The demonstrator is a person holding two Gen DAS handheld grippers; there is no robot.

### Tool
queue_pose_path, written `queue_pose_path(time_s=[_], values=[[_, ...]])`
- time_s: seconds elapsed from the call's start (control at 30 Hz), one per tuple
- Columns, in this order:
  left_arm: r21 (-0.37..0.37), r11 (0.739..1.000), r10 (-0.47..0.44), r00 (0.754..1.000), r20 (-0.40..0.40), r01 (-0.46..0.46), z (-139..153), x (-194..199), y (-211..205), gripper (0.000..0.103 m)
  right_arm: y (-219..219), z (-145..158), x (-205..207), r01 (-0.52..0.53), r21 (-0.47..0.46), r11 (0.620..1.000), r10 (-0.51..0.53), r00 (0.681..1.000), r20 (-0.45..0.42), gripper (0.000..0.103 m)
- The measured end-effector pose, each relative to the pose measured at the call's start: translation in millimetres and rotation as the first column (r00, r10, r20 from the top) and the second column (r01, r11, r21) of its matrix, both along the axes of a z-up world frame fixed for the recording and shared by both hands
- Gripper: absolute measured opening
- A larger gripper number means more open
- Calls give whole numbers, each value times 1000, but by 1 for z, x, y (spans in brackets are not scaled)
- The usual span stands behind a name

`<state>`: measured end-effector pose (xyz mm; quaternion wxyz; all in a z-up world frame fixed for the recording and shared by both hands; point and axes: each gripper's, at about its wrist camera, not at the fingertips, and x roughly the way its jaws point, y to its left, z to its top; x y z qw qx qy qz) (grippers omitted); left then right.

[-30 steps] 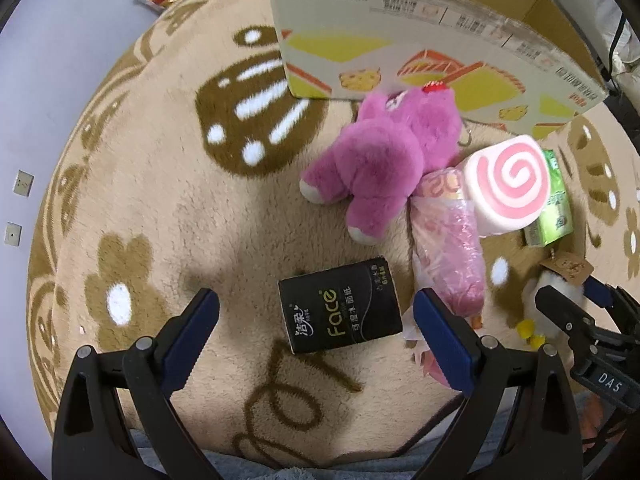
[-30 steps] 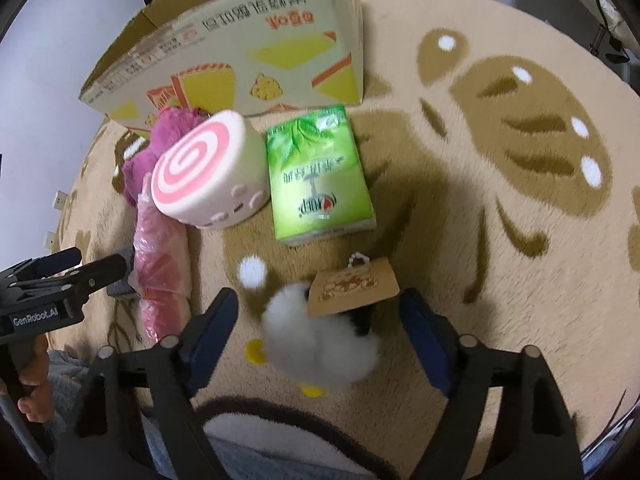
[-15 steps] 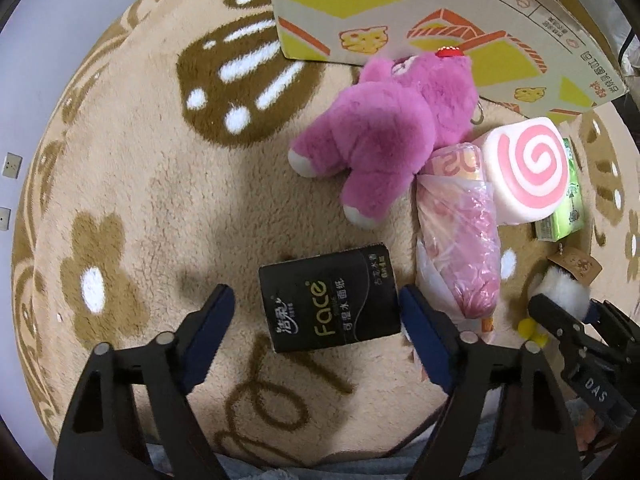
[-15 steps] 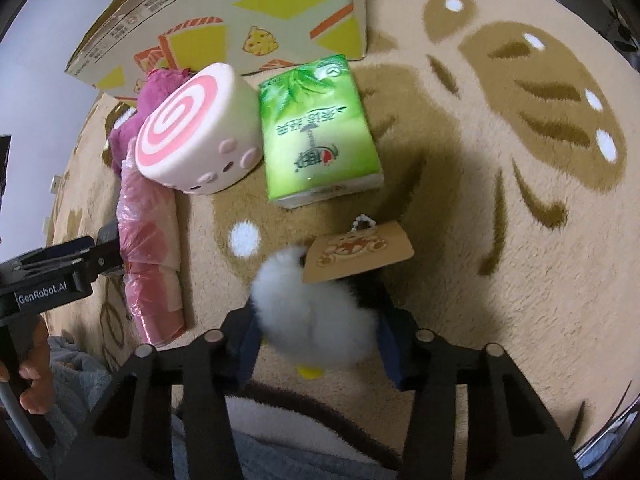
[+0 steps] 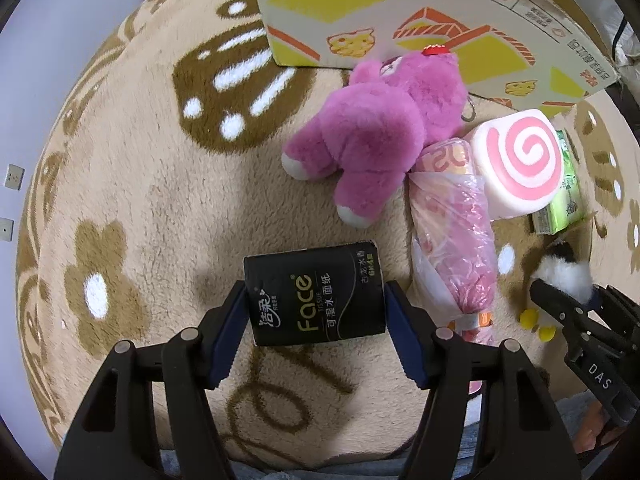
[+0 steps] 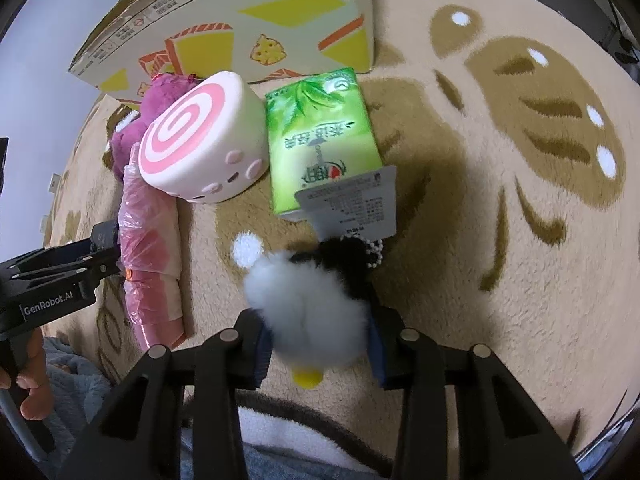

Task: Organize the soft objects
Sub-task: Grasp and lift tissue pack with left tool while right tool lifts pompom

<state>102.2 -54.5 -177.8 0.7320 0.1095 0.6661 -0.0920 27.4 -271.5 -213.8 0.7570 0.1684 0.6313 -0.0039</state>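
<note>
Here the left gripper is clamped on the black tissue pack, and the right gripper squeezes the white plush toy. Its grip seems shallow: fur may slip free. At 12 o'clock, its tag could snag the green tissue pack below the cardboard box.

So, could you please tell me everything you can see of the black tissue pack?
The black tissue pack is a soft rectangular packet in glossy black film, printed with "Face" in yellow-green and white Chinese lettering. It lies flat, printed side up, on the beige rug. The left gripper has its blue-padded fingers pressed against its two short ends. The pack looks sealed and undented, and lies apart from the pink wrapped roll to its right.
</note>
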Motion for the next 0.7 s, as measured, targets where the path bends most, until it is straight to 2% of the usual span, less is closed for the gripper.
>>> queue_pose_path(time_s=[0.3, 0.43, 0.6, 0.7], values=[[-1, 1000, 3, 998, 65, -3, 22, -9, 1, 65, 21, 8, 8, -45, -1, 999, 45, 997, 61, 38], [-30, 999, 26, 992, 120, -23, 39, -12, 9, 65, 19, 18, 4, -41, -6, 999, 41, 993, 111, 38], [-78, 996, 62, 975, 212, -46, 65, -22, 20, 65, 13, 36, -1, -21, -11, 1000, 23, 981, 194, 38], [-100, 994, 71, 955, 289, -43, 84, -30, 22, 65, 12, 50, -4, -6, -19, 1000, 11, 966, 258, 38]])
